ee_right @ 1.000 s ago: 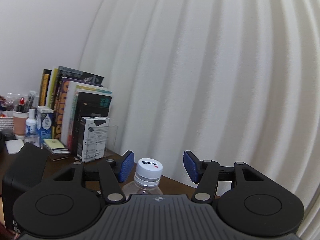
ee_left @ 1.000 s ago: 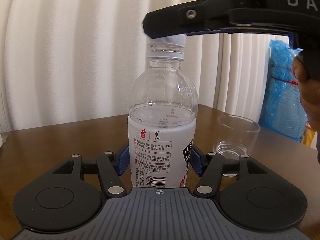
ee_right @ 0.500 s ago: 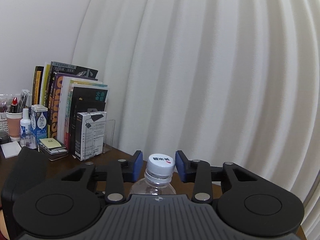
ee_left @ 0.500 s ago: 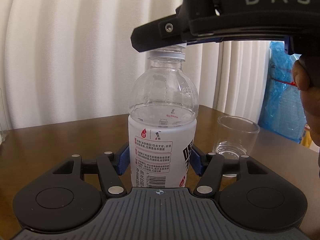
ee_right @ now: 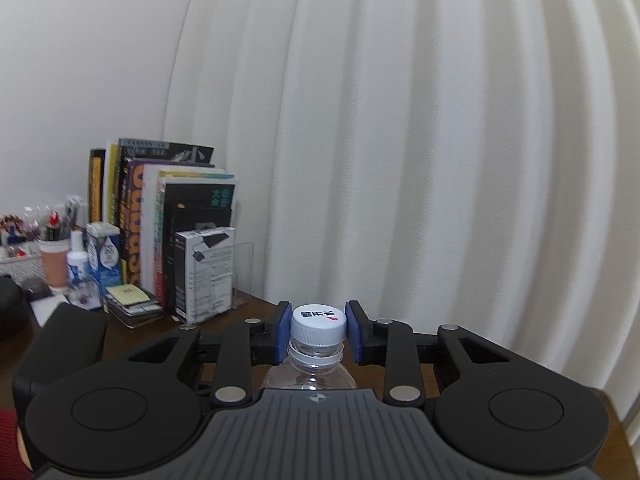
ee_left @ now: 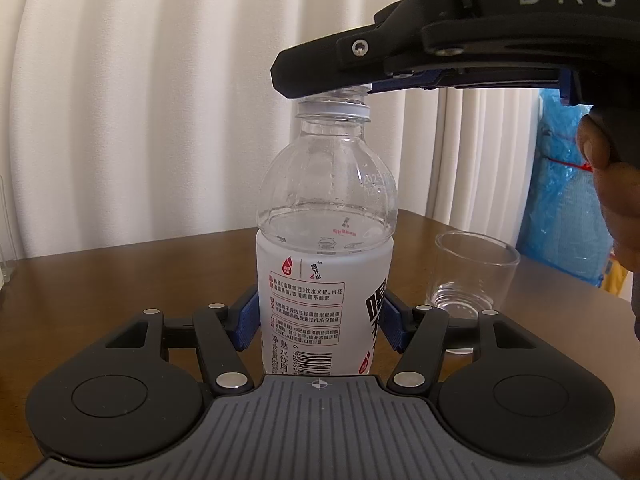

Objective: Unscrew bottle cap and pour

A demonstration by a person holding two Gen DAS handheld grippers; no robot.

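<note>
From your left wrist camera, your left tongs (ee_left: 318,320) are closed on the bottle (ee_left: 325,248), blue pads pressed to both sides of its white label; it stands upright on the brown counter (ee_left: 120,276). A clear cup (ee_left: 472,272) stands just beside the bottle. Your right tongs (ee_left: 332,76) cover the bottle's top from above.

From your right wrist camera, your right tongs (ee_right: 319,332) are nearly closed, blue pads clamping the white cap (ee_right: 318,324) from both sides. Books (ee_right: 168,224) stand farther back on the counter.
</note>
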